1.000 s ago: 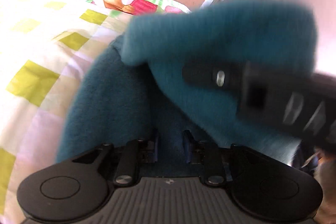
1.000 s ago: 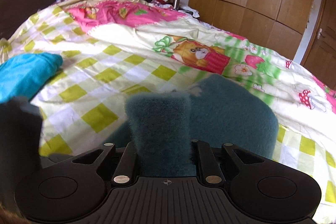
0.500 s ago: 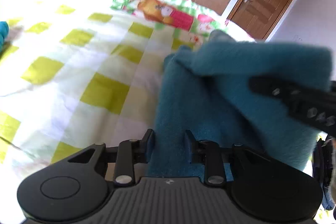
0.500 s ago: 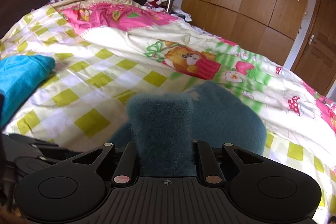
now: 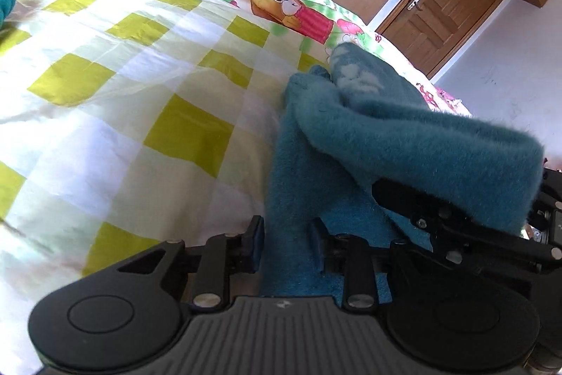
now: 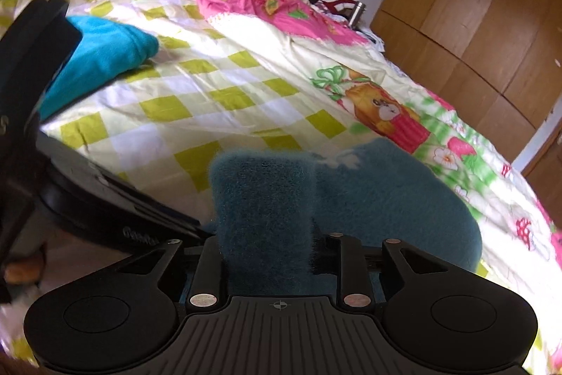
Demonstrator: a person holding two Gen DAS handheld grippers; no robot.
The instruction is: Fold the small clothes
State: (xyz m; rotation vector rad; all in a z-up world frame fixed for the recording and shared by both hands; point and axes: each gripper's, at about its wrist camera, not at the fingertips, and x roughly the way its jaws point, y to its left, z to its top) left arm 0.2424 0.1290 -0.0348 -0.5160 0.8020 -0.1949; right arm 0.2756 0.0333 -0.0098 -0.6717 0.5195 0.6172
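Two claws are being kept closed on a teal fleece garment (image 5: 414, 143) at the bed's (image 5: 140, 65) near edge: left claw (image 5: 286, 236), right claw (image 6: 268, 241). Soft, light, floppy fabric; edges are judged the best hold.

I've swung my left gripper (image 5: 286, 236) leftward, so more checked quilt (image 5: 140, 94) shows; the teal fleece garment (image 5: 404, 143) now fills less of its view. My right gripper (image 6: 267, 234) has tilted; the left one's body now crowds its left edge.
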